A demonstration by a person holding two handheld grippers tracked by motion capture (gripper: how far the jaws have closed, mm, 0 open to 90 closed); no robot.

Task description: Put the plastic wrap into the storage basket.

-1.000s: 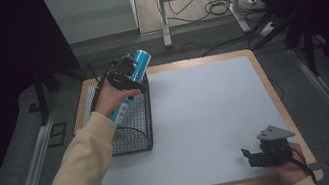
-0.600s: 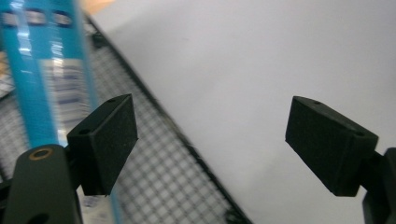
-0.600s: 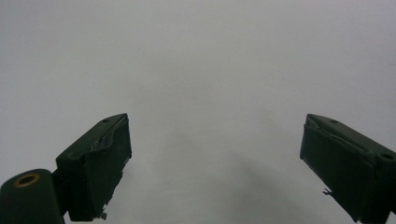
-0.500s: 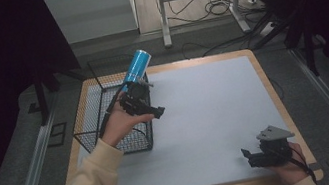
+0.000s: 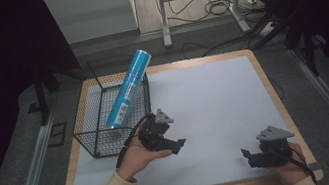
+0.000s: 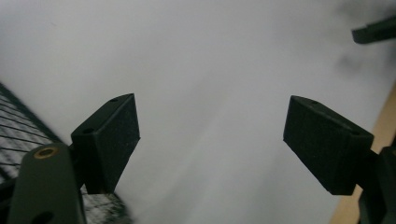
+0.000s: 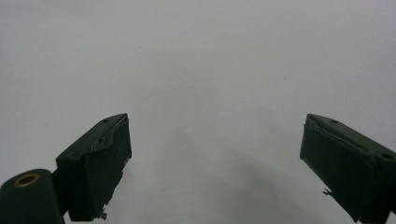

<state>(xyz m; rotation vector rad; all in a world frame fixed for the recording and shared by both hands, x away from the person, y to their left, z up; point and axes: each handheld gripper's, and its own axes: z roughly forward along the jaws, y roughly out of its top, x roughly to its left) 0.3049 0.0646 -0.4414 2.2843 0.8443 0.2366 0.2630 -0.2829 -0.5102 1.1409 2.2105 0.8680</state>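
The left claw [image 5: 173,144] hangs just right of the wire basket [image 5: 93,135], jaws wide apart with nothing between them, having just closed in a little. The basket, at the left of the bench [image 5: 213,94], holds one blue tube [image 5: 127,88], which leans tilted against its far rim, white label on its side. Far right of the basket, the right claw [image 5: 250,155] gapes empty.
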